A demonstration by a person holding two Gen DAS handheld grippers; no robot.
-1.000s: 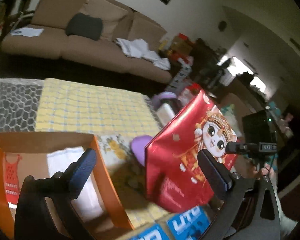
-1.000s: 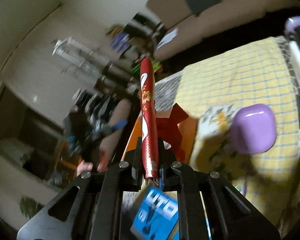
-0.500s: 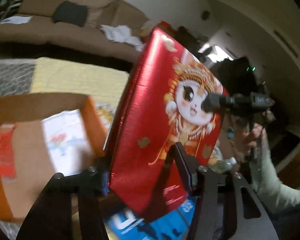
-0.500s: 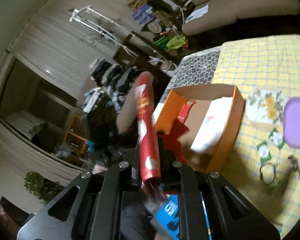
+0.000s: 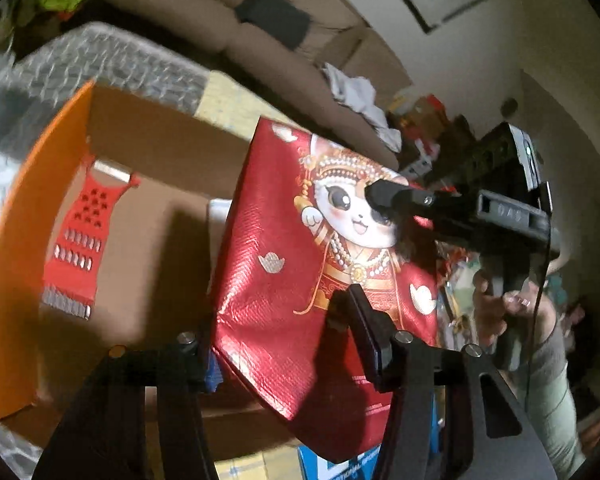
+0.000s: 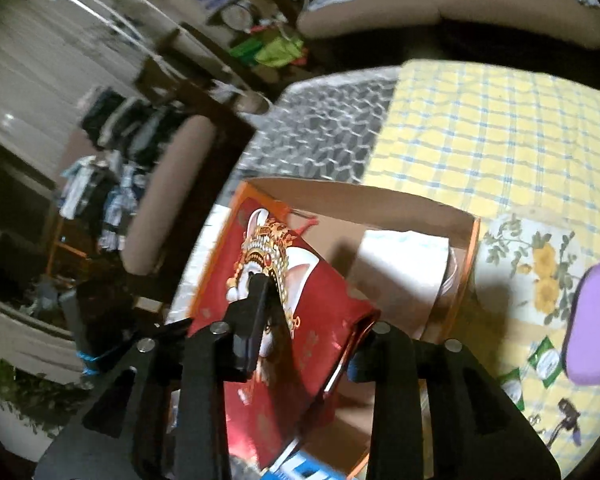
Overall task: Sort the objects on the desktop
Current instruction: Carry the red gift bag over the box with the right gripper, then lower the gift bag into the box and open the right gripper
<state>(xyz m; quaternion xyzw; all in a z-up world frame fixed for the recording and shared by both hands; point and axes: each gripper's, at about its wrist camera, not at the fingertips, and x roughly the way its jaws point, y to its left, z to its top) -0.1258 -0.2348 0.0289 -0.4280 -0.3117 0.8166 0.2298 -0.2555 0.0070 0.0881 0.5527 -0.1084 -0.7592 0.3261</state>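
A red foil bag (image 5: pixel 300 264) printed with a cartoon cat hangs tilted over the open orange cardboard box (image 5: pixel 20 220). My left gripper (image 5: pixel 278 332) is shut on the bag's lower edge. One of the right gripper's fingers (image 5: pixel 383 196) lies against the cat's face. In the right wrist view the bag (image 6: pixel 296 296) sits loosely between the fingers of my right gripper (image 6: pixel 311 320), whose jaws are opening. A red grater (image 5: pixel 80 232) lies on the box floor. A white packet (image 6: pixel 403 264) rests in the far end of the box (image 6: pixel 469 264).
A purple case (image 6: pixel 591 320) and small sachets lie on the yellow checked cloth (image 6: pixel 479 120) to the right of the box. A blue carton (image 5: pixel 339 464) sits at the near edge. A person's hand (image 5: pixel 495 300) holds the right gripper. A brown sofa (image 5: pixel 220 28) stands behind.
The left gripper closed on the red bag, which the right gripper had gripped edge-on. The right jaws have since spread. Both grippers dropped with the bag over the orange box.
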